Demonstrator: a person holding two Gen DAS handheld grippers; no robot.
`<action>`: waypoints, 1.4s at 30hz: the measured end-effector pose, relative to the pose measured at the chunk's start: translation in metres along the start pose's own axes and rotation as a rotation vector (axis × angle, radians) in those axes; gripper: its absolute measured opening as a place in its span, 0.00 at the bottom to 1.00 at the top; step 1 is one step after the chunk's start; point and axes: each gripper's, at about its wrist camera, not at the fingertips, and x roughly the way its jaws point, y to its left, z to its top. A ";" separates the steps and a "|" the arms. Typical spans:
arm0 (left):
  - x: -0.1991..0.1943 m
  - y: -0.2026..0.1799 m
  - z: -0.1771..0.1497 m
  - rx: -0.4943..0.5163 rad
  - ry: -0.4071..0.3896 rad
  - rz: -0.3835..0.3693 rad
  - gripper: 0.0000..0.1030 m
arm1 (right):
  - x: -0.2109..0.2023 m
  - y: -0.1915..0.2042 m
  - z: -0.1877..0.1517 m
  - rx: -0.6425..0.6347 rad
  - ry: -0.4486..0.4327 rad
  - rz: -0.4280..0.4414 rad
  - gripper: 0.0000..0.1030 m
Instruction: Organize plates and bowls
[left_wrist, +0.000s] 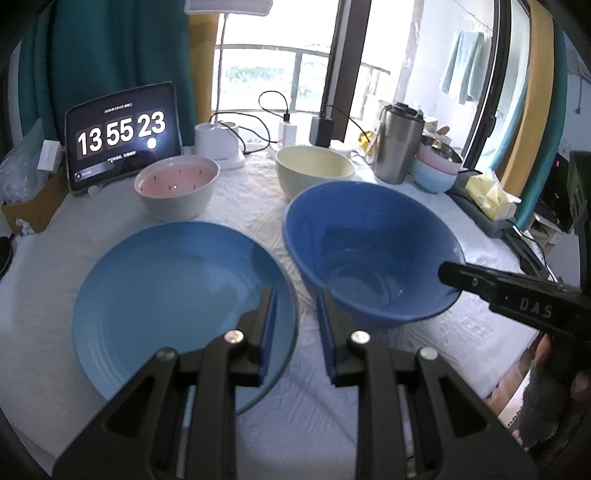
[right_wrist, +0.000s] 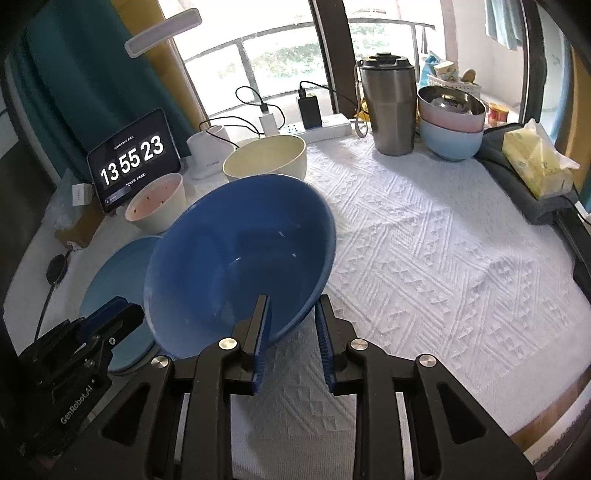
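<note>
Dark blue bowl (right_wrist: 240, 258) sits on the white cloth (right_wrist: 424, 258) over the counter, just right of the light blue plate (left_wrist: 173, 295); in the right wrist view its rim overlaps the plate's edge. Right tool (right_wrist: 291, 332) straddles the bowl's near rim, one finger inside, one outside, w/ a gap showing beside the rim, so not clamped. Left tool (left_wrist: 295, 325) hovers over the plate's right edge, fingers narrowly apart, nothing between them. Behind: pink-lined bowl (left_wrist: 177, 184) & cream bowl (left_wrist: 314, 173), apart from each other. Further back a tablet (left_wrist: 122, 136) showing a clock, a steel tumbler (right_wrist: 391, 107), stacked bowls (right_wrist: 450, 122) at right, a tissue pack (right_wrist: 535, 162) near the counter's right edge.
</note>
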 end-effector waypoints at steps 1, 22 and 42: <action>0.000 0.000 0.000 0.000 0.001 0.000 0.23 | 0.000 0.000 0.000 0.009 0.009 0.005 0.32; -0.013 0.000 0.003 0.002 -0.033 -0.006 0.24 | -0.015 -0.007 0.000 0.042 -0.017 -0.035 0.36; -0.034 0.022 0.031 -0.008 -0.132 0.058 0.24 | -0.027 0.008 0.023 -0.014 -0.078 -0.013 0.36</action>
